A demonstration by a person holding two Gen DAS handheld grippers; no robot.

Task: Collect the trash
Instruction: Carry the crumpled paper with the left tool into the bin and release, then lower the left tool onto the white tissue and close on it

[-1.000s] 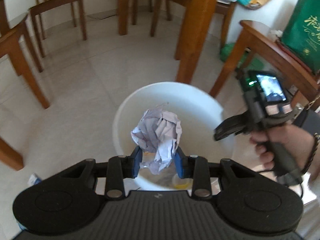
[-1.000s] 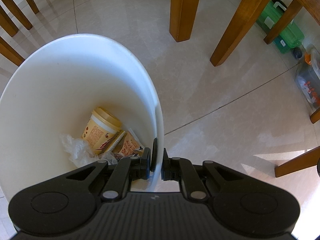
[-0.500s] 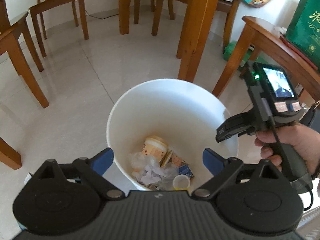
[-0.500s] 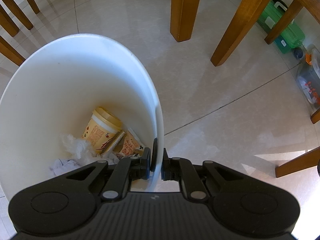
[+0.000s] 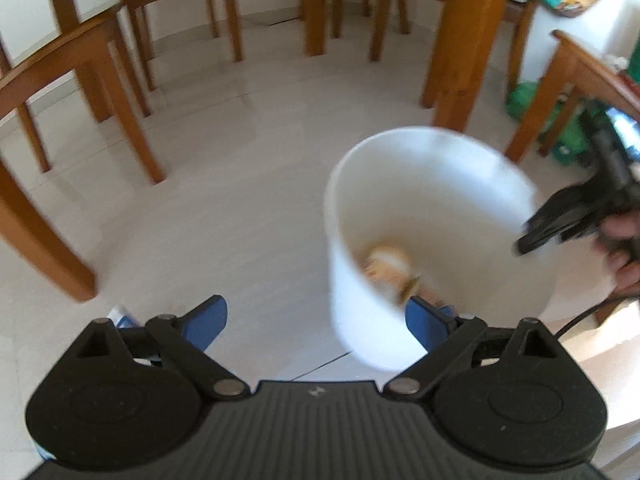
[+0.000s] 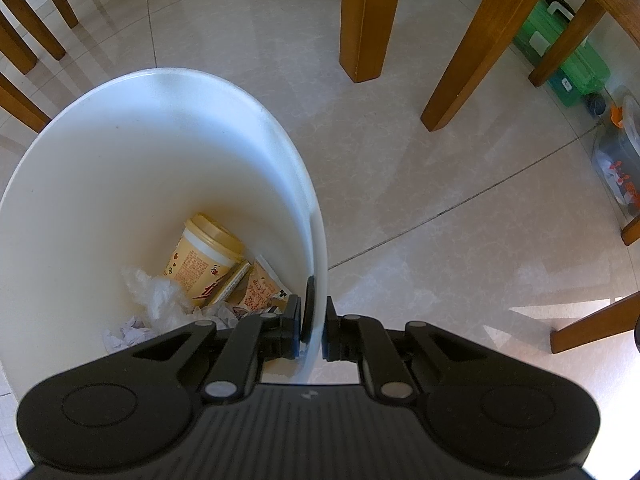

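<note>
Left wrist view, blurred: floor tile on the left with wooden chairs behind, a small blue-and-white scrap lying by the left blue pad, likely the next pick. Left gripper has its jaws spread wide, nothing between them, its right pad close to the outside wall of the white bin; it is off to the bin's side, which reads as a swing toward more floor litter. Far right, a person's hand holds the other tool at the bin rim. Right wrist view: inside the bin, crumpled paper at lower left, clear plastic wrap beside it, then a yellow-lidded drink cup lying on its side and a printed packet. Print on cup and packet looks like red Chinese characters, too small to read. Right gripper is clamped on the bin's rim wall, one pad inside, one outside, probably to steady the bin so drops land in. Table leg and a green case sit to the right; no readable label.
</note>
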